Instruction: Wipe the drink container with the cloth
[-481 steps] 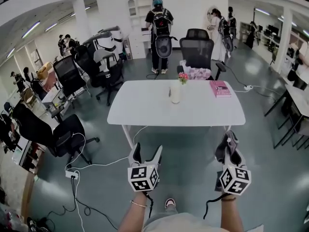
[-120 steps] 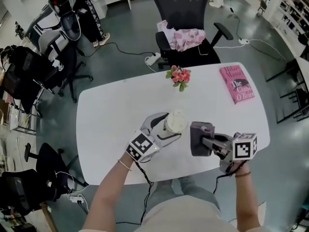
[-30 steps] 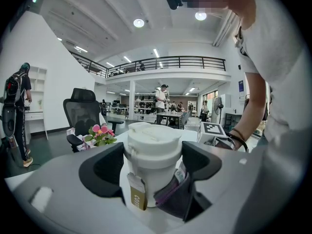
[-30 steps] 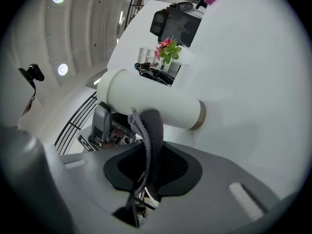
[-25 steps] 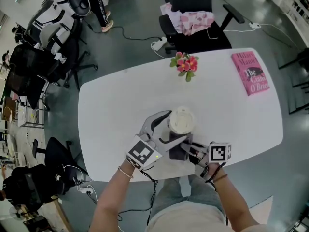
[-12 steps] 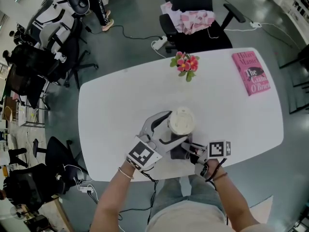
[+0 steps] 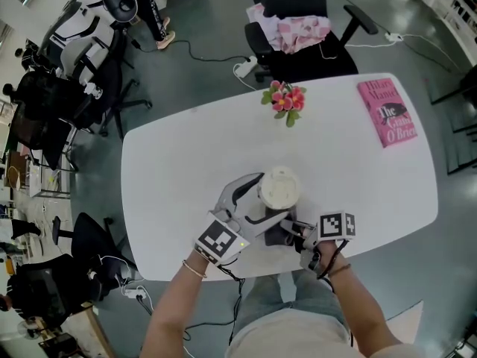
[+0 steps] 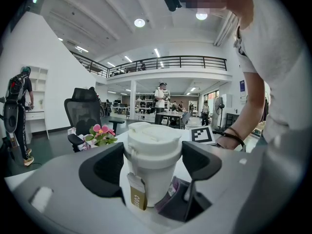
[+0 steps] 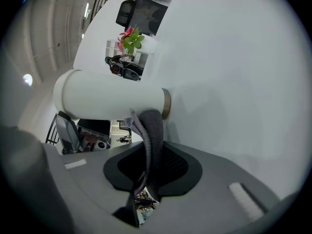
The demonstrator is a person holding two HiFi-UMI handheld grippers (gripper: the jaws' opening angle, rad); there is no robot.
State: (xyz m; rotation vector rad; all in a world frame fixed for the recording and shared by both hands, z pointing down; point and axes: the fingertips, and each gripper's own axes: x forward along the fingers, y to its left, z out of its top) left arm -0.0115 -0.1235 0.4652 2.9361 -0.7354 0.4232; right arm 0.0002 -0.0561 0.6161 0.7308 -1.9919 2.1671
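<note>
Near the front edge of the table [image 7: 186,155], the left gripper [image 7: 257,202] clamps its jaws on both sides of the white lidded cup [image 7: 279,189]. The right gripper [image 7: 298,233] pinches a grey cloth [image 9: 152,135], which touches the cup's lower side.

The left gripper [image 8: 152,167] clamps a white lidded cup [image 8: 152,147]; a dark cloth [image 8: 176,204] touches its base at five o'clock, with flowers [image 8: 100,133] at ten.
</note>
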